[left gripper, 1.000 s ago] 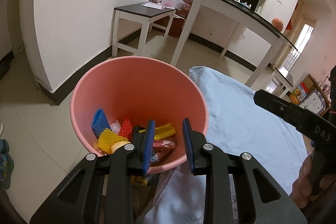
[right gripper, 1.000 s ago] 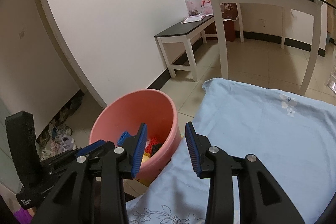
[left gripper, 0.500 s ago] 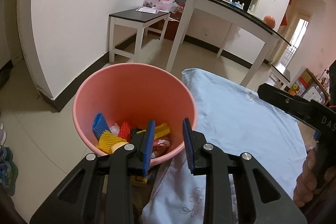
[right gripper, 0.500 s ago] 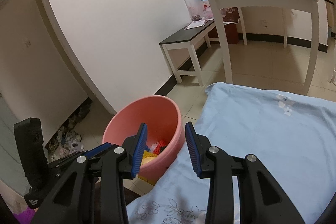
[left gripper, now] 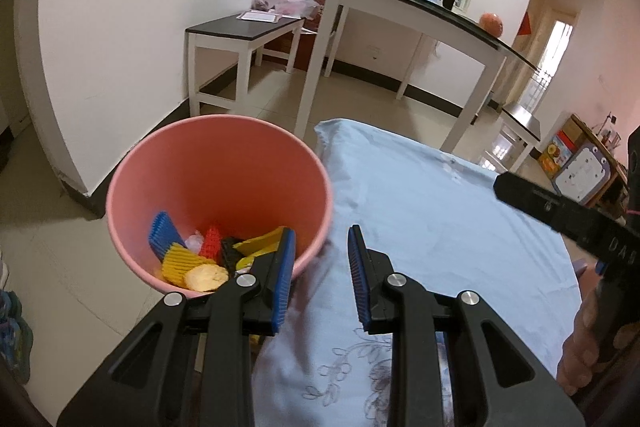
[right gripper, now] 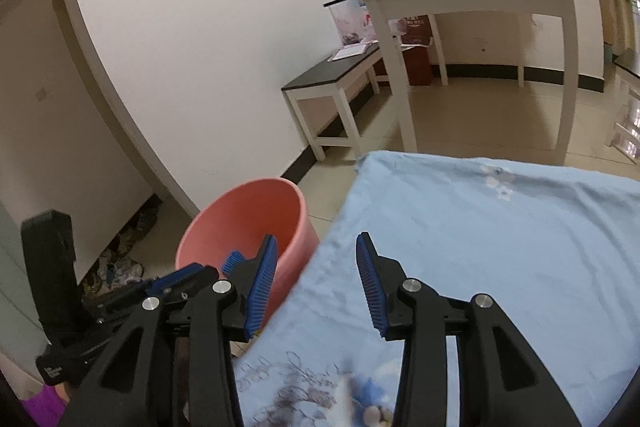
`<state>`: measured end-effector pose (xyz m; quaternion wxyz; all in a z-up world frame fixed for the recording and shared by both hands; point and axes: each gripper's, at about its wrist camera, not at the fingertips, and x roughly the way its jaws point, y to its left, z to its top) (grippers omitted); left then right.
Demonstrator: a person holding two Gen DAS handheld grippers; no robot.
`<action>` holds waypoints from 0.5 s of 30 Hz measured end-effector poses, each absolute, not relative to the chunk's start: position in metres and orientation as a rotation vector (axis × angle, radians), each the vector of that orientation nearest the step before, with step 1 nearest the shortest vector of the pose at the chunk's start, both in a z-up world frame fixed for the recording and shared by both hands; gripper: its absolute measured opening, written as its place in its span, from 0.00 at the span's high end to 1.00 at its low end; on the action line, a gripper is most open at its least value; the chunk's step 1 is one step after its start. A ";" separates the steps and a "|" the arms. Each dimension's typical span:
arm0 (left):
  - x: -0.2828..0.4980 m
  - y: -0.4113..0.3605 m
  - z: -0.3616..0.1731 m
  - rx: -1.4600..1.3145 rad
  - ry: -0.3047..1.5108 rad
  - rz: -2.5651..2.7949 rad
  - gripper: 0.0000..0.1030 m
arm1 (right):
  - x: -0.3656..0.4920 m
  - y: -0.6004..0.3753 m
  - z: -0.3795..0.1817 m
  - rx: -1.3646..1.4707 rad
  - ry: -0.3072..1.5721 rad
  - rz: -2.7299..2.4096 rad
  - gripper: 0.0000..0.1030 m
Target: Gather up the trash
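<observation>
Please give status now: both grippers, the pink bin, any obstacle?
Left gripper open, empty. Right gripper opening, empty. Pink bin beside blue cloth, trash inside. Nothing in the way.

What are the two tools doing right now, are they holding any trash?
Left tool: open, holding nothing, over the edge of the pink bucket.
Right tool: jaws opening, nothing between them, above the blue cloth.
</observation>
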<state>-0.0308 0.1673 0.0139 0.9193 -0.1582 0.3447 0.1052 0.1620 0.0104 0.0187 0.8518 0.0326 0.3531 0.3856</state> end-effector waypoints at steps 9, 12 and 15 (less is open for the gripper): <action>-0.023 0.145 0.015 -0.270 0.702 0.253 0.74 | 0.152 -0.005 0.006 0.054 0.743 0.774 0.55; -0.025 0.139 0.015 -0.256 0.695 0.264 0.74 | 0.147 -0.006 0.003 0.043 0.733 0.771 0.54; -0.026 0.132 0.016 -0.239 0.691 0.278 0.73 | 0.141 -0.006 0.001 0.024 0.719 0.761 0.51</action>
